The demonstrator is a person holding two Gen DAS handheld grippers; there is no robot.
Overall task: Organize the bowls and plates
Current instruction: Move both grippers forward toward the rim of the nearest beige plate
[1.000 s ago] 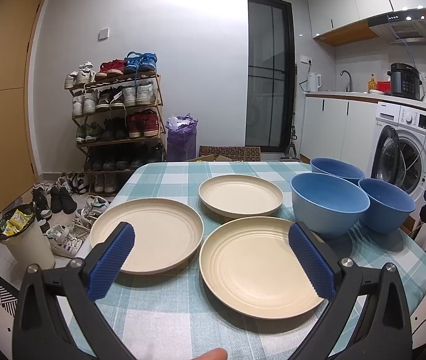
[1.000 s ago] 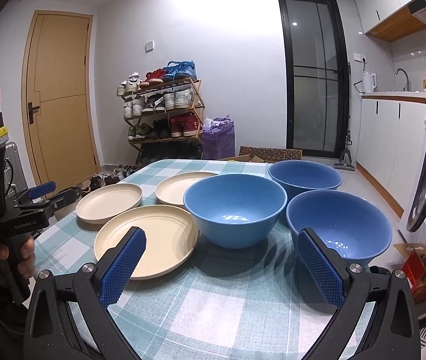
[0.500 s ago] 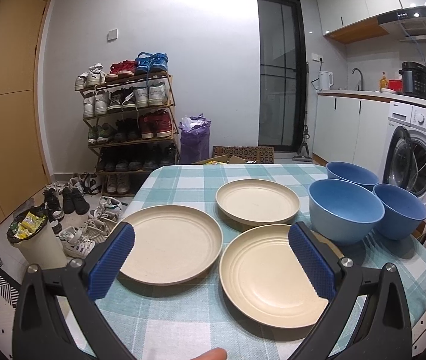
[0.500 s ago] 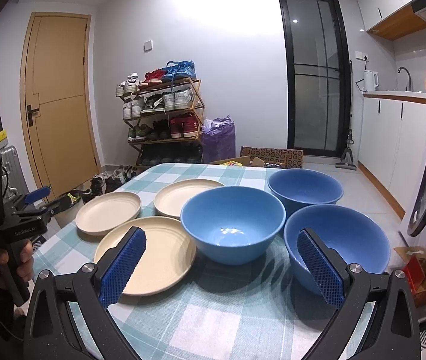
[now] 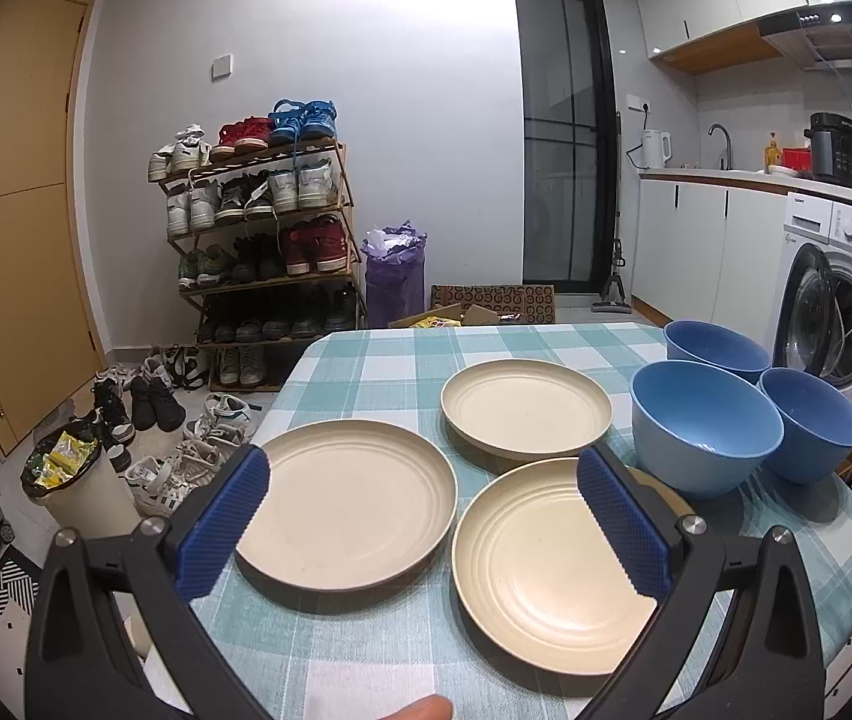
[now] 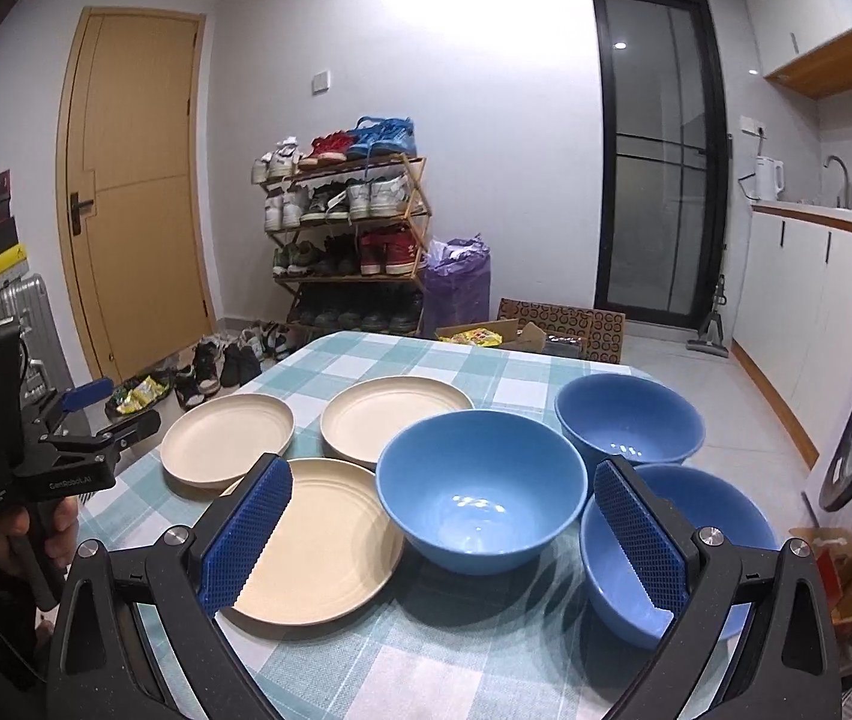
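Three cream plates lie on the checked tablecloth (image 5: 378, 360): one on the left (image 5: 345, 510), one farther back (image 5: 525, 408), one nearest (image 5: 546, 564). To their right cluster three blue bowls (image 5: 705, 420) (image 5: 717, 345) (image 5: 813, 420). My left gripper (image 5: 421, 459) hovers open above the near table edge, short of the left and nearest plates, holding nothing. In the right wrist view my right gripper (image 6: 443, 471) stands open and empty in front of the middle bowl (image 6: 480, 498), with the near bowl (image 6: 714, 528) behind its right finger and the nearest plate (image 6: 318, 540) behind its left.
A hand (image 6: 24, 534) holds the left gripper (image 6: 120, 414) off the table's left side. On the floor beyond are a shoe rack (image 5: 264, 240), loose shoes and a small bin (image 5: 78, 480). A washing machine (image 5: 846, 300) stands close to the table's right edge.
Both grippers have drawn back a little from the dishes, which look smaller and lower in both views. The left one has also shifted leftwards. Both remain open and empty.
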